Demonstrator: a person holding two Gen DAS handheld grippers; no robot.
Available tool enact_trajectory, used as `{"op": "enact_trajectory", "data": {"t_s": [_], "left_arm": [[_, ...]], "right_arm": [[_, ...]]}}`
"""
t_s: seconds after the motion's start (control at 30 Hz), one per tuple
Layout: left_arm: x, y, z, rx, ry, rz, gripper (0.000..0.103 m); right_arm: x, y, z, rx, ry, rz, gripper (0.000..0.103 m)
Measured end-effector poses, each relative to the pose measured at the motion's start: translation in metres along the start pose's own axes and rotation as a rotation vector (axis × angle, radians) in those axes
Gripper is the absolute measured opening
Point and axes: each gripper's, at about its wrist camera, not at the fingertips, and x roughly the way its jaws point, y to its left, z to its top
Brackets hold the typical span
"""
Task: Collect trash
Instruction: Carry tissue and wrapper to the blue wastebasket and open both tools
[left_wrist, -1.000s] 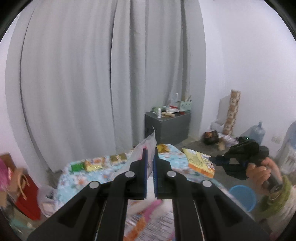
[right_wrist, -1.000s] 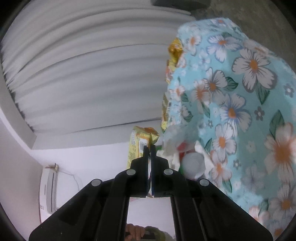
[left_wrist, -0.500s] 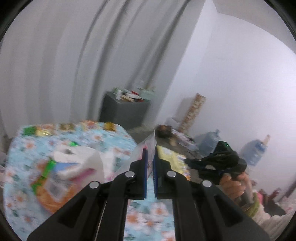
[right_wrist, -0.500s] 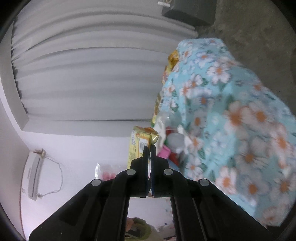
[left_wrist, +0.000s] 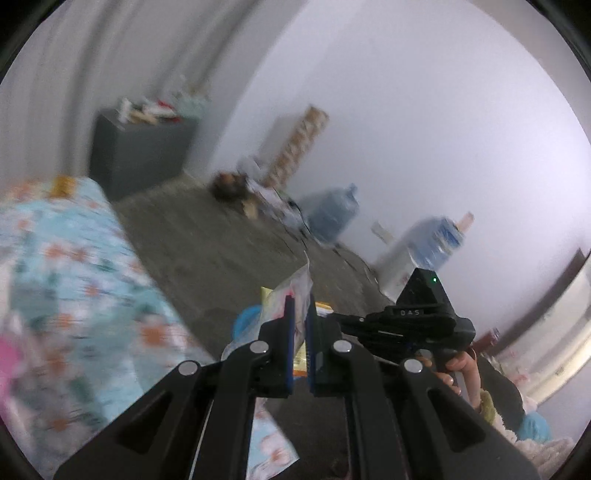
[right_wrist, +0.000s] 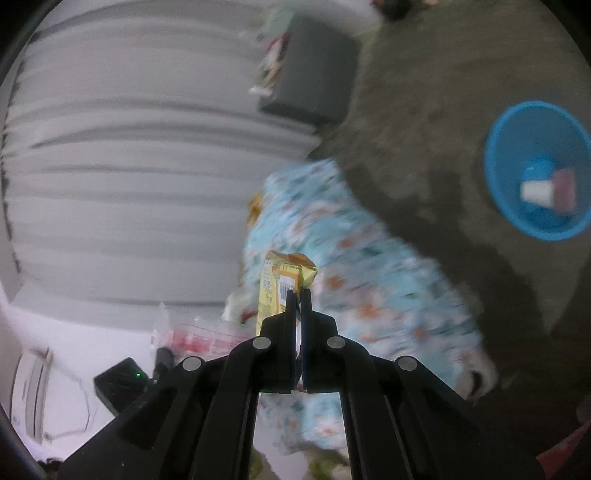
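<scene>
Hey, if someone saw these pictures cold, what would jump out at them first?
Probably the yellow wrapper pinched in the right gripper, dead centre of the right wrist view. Next, the blue bin on the floor at upper right, with some trash already inside. In the left wrist view, the left gripper pinches a clear plastic wrapper.

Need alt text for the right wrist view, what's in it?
The right gripper is shut on a yellow snack wrapper, held above the floral tablecloth. A blue bin with some trash inside sits on the floor at the upper right.
</scene>
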Motion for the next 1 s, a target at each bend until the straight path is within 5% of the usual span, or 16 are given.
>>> {"op": "enact_trajectory", "data": {"t_s": [0.33, 0.53, 0.67, 0.77, 1.0], "left_arm": [[0.188, -0.032, -0.004, 0.013, 0.275, -0.066, 0.005], [0.286, -0.023, -0.018, -0.038, 0.375, -0.050, 0.006], [0.331, -0.018, -0.028, -0.039, 0.418, 0.005, 0.022], [0.342, -0.012, -0.033, -0.068, 0.433, 0.028, 0.038], [0.315, -0.012, -0.023, -0.052, 0.366, 0.003, 0.052]], "right_arm": [[-0.023, -0.096, 0.050, 0.099, -0.150, -0.276, 0.001], [-0.021, -0.146, 0.077, 0.145, -0.202, -0.410, 0.001], [-0.006, -0.169, 0.094, 0.158, -0.237, -0.479, 0.013], [0.000, -0.186, 0.102, 0.164, -0.257, -0.555, 0.056], [-0.012, -0.192, 0.093, 0.185, -0.294, -0.574, 0.056]]}}
